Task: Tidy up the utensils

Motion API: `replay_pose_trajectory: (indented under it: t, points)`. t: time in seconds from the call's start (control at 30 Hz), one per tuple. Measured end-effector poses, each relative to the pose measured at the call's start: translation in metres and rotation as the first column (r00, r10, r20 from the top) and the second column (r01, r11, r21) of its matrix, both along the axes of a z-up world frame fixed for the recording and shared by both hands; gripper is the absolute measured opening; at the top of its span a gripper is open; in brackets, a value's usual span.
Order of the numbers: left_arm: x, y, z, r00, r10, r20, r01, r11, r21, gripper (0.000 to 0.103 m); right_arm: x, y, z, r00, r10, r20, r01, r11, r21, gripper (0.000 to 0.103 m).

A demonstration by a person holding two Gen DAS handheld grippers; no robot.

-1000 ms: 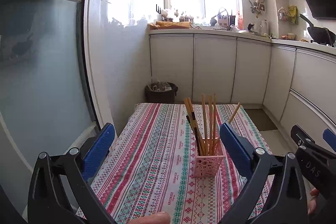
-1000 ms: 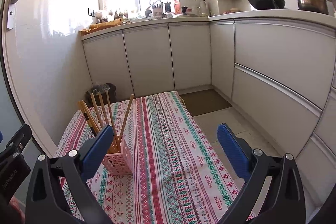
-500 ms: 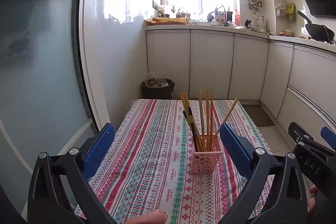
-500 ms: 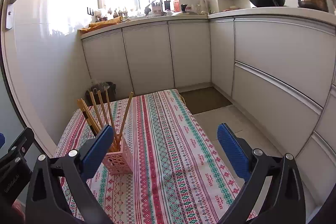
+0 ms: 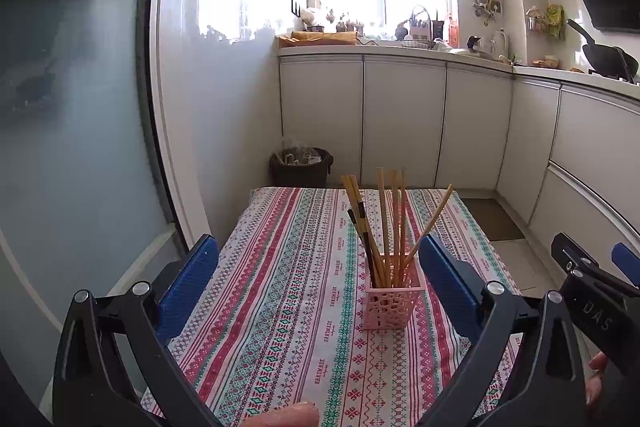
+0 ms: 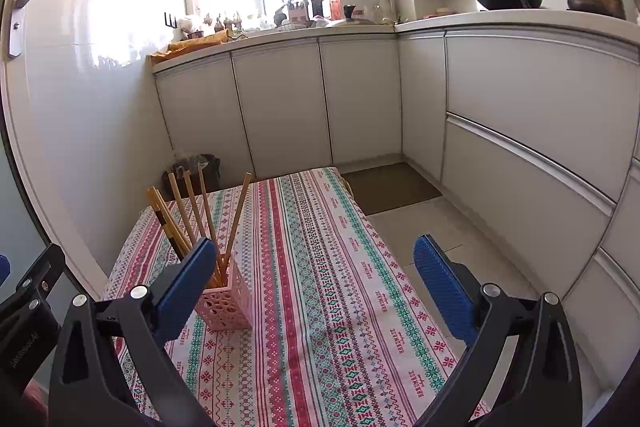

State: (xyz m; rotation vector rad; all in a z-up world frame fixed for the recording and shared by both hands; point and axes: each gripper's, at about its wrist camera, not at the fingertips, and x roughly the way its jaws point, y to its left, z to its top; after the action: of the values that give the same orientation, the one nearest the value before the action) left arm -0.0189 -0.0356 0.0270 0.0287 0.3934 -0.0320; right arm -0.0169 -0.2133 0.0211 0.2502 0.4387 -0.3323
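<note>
several wooden chopsticks [image 5: 386, 227] stand splayed in a pink lattice holder [image 5: 391, 302] on the striped tablecloth [image 5: 280, 267], at one o'clock from the left gripper [image 5: 318, 267], whose jaws gape empty. right wrist view: the holder [image 6: 226, 303] sits at nine o'clock behind the left pad; the right gripper [image 6: 314, 269] is spread, grasping nothing. judged light, stiff and slick; pinch one stick mid-shaft.
</note>
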Motion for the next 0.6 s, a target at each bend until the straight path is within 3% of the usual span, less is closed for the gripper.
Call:
replay_pose_trajectory:
  t: [0.6]
  points:
    - [0.0010, -0.0029, -0.0032, 1.000, -0.001, -0.014, 0.001, 1.000, 0.008, 0.096, 0.0002, 0.0010, -0.0019, 1.000, 0.010, -0.006, -0.010, 1.000, -0.003, 0.096]
